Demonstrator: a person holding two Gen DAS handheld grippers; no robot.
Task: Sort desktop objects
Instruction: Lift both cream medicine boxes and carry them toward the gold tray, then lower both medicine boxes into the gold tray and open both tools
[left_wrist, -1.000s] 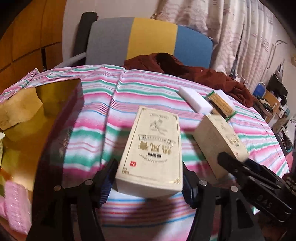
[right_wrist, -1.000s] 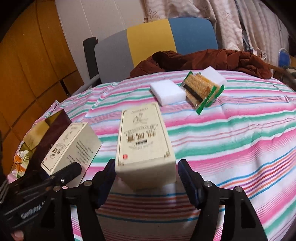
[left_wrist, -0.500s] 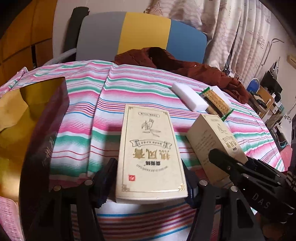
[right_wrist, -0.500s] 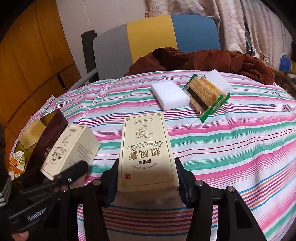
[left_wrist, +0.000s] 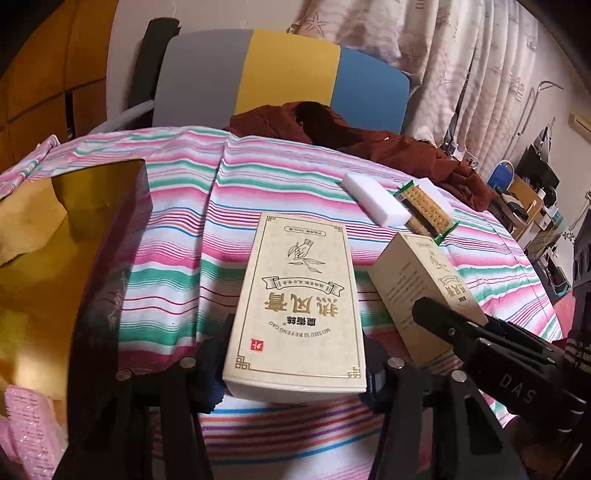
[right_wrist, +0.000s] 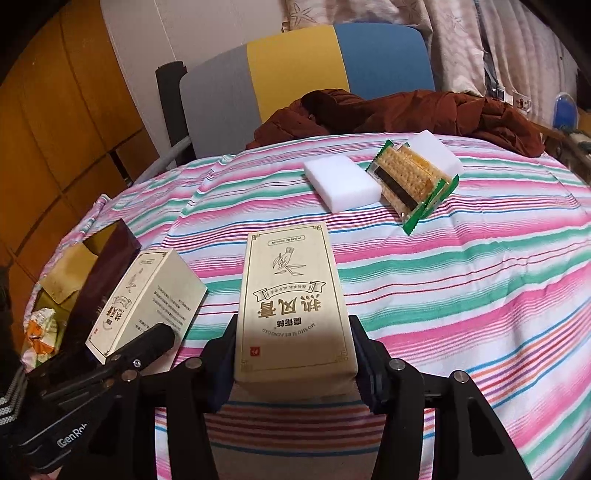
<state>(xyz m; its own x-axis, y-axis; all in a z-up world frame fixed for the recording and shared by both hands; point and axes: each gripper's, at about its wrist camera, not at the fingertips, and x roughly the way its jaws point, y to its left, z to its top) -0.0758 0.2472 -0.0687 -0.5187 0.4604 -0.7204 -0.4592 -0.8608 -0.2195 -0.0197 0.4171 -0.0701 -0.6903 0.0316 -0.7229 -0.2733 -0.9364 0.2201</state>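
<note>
Both hands are at the pick-up step, each taking one of two matching cream cartons that lie flat near the near edge of the striped table (right_wrist: 461, 295). The left tongs (left_wrist: 295, 365) have just been closing, and their pads now bear on the sides of the left carton (left_wrist: 299, 314). The right tongs (right_wrist: 291, 365), which have also just been closing, are clenched on the right carton (right_wrist: 295, 306). An open brown box (left_wrist: 110, 280) with a gold lining stands at the table's left edge, probably the destination. Next comes a clean lift of both cartons, kept level, without knocking one against the other. The white sponge (right_wrist: 341, 182) and cracker packet (right_wrist: 410, 184) wait near the far edge.
</note>
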